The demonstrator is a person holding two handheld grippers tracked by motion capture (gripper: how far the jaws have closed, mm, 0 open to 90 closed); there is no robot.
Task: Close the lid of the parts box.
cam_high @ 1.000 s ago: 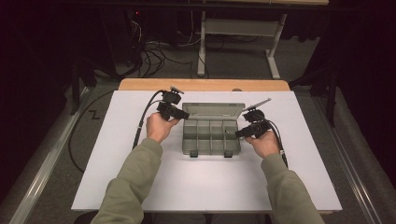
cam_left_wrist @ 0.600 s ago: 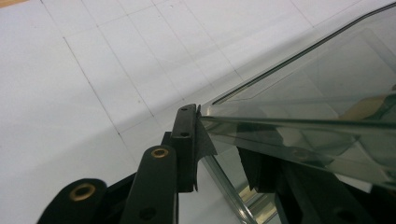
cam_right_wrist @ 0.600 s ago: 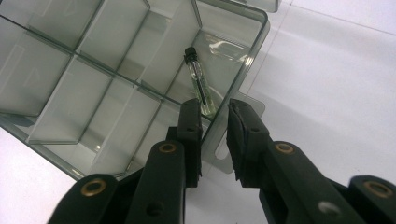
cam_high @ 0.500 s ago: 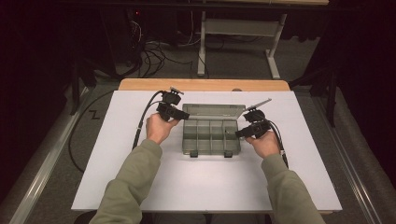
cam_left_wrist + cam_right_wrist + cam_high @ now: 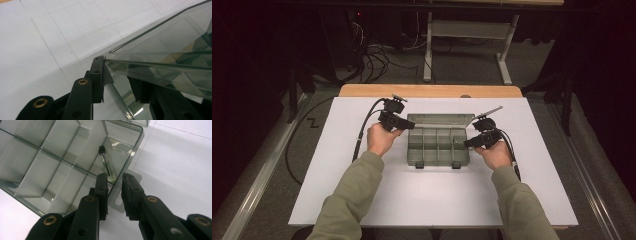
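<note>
Left gripper [image 5: 410, 125] slack around lid [image 5: 439, 120] edge at 10 o'clock. Right gripper [image 5: 467, 144] astride box [image 5: 437, 164] wall at 3 o'clock, clamped or not: can't tell. Box mid-table, light, thin, stiff, slick, 1 glass vial [image 5: 107, 166] inside; grip rims gently.

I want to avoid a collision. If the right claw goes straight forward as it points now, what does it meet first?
Probably the organizer box: the right claw straddles its side wall, with the small vial lying just ahead inside that compartment. Depth is hard to judge.
</note>
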